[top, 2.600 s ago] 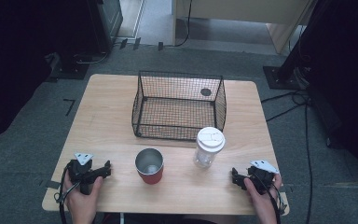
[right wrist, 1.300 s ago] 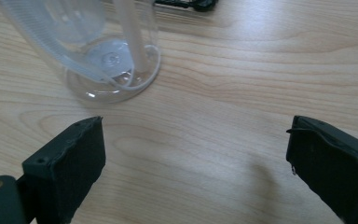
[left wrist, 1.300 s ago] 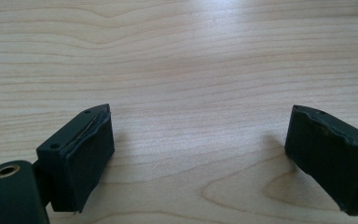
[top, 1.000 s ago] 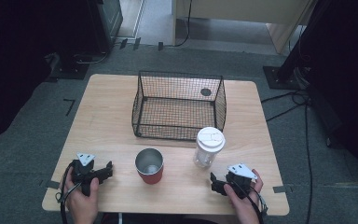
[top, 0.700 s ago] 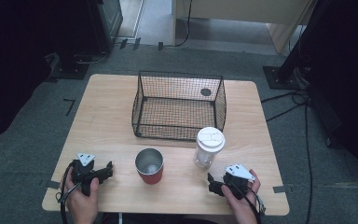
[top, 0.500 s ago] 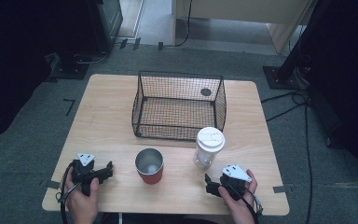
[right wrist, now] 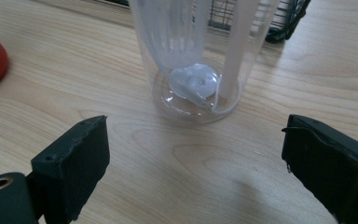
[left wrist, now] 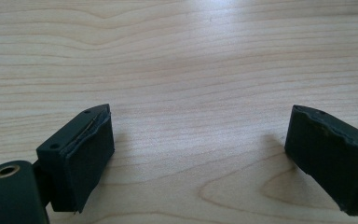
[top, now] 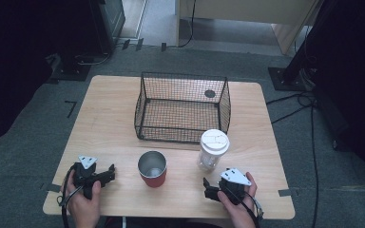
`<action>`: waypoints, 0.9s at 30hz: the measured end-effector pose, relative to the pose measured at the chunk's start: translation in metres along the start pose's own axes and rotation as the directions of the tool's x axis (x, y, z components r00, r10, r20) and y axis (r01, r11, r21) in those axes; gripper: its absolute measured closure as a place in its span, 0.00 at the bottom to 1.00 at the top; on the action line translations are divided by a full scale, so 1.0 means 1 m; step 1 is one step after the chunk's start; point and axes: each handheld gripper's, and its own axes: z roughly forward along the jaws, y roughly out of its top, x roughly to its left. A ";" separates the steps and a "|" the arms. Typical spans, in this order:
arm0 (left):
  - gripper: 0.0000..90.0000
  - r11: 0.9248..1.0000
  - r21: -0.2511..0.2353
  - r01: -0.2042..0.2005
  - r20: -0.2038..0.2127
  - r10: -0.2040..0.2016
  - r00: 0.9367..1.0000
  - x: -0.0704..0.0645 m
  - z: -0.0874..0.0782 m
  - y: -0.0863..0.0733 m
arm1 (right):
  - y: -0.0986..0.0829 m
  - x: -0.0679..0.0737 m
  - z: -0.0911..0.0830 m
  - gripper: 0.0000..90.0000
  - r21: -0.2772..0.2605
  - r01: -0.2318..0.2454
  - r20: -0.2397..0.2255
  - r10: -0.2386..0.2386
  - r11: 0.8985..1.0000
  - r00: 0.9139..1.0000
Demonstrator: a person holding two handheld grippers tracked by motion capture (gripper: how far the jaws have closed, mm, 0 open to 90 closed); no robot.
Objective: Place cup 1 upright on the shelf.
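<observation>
R gripper [top: 212, 189] fingers wide, just short of clear cup [right wrist: 200, 56] by basket [top: 183, 108] front-R corner | I'd go in low & level, straddle base, close slow | L gripper [top: 105, 173] wide, idle.

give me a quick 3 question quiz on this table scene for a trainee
1. True or false: the right tool is shut on the clear cup.
2. Which thing has a white lid? A) red cup B) clear cup C) basket
3. Fill in: the left tool has its jaws open over bare ____.

Key
1. False: its jaws stand open, short of the cup and not touching it.
2. B
3. table
</observation>
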 end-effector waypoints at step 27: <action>0.10 1.000 0.000 0.000 0.001 0.000 1.000 0.000 0.000 0.000 | 0.020 0.043 -0.003 0.09 -0.028 0.010 -0.080 -0.012 1.000 0.997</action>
